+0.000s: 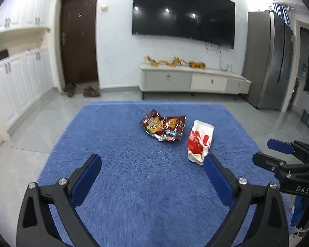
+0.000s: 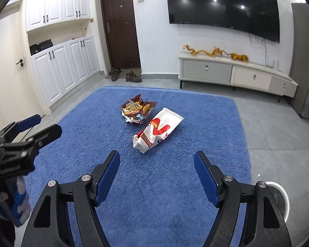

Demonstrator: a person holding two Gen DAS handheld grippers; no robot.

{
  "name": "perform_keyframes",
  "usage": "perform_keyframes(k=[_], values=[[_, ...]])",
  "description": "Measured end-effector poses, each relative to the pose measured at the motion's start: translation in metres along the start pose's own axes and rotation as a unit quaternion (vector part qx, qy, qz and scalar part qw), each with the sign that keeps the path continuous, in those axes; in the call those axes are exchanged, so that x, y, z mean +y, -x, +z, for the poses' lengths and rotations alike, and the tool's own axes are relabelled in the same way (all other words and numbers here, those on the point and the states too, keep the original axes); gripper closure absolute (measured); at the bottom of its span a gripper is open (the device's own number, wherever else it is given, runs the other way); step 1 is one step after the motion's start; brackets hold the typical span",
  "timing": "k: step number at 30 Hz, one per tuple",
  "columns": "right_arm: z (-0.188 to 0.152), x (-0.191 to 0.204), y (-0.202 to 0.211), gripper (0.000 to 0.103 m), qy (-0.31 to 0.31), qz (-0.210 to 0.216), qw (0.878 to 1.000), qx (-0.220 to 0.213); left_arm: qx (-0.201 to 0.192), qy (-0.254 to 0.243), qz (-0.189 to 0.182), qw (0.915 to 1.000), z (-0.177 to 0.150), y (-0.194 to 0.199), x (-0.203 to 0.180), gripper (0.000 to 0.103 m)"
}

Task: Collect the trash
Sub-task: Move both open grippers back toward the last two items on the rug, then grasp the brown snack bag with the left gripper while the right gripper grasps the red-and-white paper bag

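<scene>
while you hold both tools over the rug, this is how things stand:
left gripper point(image 1: 152, 162): your black tool with blue pads, jaws spread wide, nothing between them.
right gripper point(image 2: 157, 161): your matching tool, jaws apart and empty.
dark red crinkled foil snack wrapper point(image 1: 163, 128): lying flattened on the shaggy blue rug point(image 1: 117, 135), beyond both tools.
white and red paper bag point(image 2: 157, 129): lying on its side on the rug just beside the foil wrapper, nearer to you, its open end toward your right gripper.
white round bin point(image 2: 283, 197): its rim shows at the rug's edge behind your right gripper's right finger.
background: a wall television point(image 1: 183, 14) above a low white cabinet point(image 1: 193, 80).
</scene>
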State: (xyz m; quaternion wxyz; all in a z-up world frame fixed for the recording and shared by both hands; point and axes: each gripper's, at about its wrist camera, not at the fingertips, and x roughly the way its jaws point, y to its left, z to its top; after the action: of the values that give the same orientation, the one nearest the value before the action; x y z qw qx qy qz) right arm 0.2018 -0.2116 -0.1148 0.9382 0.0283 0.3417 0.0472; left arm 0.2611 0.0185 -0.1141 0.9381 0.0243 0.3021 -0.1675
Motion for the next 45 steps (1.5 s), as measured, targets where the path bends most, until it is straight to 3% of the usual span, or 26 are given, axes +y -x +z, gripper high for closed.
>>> perform_keyframes(k=[7, 13, 18, 20, 23, 26, 27, 28, 31, 34, 39, 45], values=[[0.017, -0.007, -0.065, 0.029, -0.026, 0.030, 0.999, 0.027, 0.074, 0.013, -0.048, 0.9961, 0.033, -0.102, 0.022, 0.003], [0.030, -0.018, -0.120, 0.029, -0.063, 0.055, 0.995, 0.054, 0.112, 0.034, -0.047, 0.9920, 0.064, -0.184, 0.038, 0.003], [0.035, -0.021, -0.154, 0.025, -0.074, 0.050, 0.993, 0.073, 0.136, 0.033, -0.060, 0.9884, 0.075, -0.228, 0.043, 0.004], [0.037, -0.020, -0.161, 0.024, -0.069, 0.045, 0.994, 0.077, 0.147, 0.036, -0.075, 0.9857, 0.077, -0.243, 0.041, 0.011], [0.037, -0.022, -0.172, 0.024, -0.070, 0.044, 0.993, 0.085, 0.167, 0.036, -0.106, 0.9795, 0.073, -0.255, 0.034, 0.029], [0.035, -0.022, -0.177, 0.024, -0.074, 0.053, 0.992, 0.085, 0.159, 0.018, -0.109, 0.9812, 0.069, -0.252, 0.025, 0.042], [0.035, -0.023, -0.177, 0.025, -0.073, 0.055, 0.992, 0.084, 0.159, 0.019, -0.112, 0.9808, 0.069, -0.250, 0.024, 0.058], [0.035, -0.022, -0.176, 0.032, -0.072, 0.060, 0.992, 0.082, 0.163, 0.026, -0.121, 0.9789, 0.068, -0.249, 0.024, 0.072], [0.034, -0.020, -0.173, 0.047, -0.070, 0.078, 0.991, 0.082, 0.165, 0.037, -0.117, 0.9786, 0.062, -0.241, 0.022, 0.089], [0.029, -0.015, -0.165, 0.052, -0.066, 0.087, 0.991, 0.079, 0.163, 0.056, -0.114, 0.9784, 0.058, -0.229, 0.023, 0.096], [0.013, -0.014, -0.149, 0.054, -0.076, 0.110, 0.988, 0.083, 0.138, 0.087, -0.104, 0.9811, 0.047, -0.185, 0.030, 0.099], [-0.010, -0.006, -0.113, 0.054, -0.075, 0.130, 0.985, 0.081, 0.094, 0.081, -0.062, 0.9904, 0.031, -0.102, 0.027, 0.099]])
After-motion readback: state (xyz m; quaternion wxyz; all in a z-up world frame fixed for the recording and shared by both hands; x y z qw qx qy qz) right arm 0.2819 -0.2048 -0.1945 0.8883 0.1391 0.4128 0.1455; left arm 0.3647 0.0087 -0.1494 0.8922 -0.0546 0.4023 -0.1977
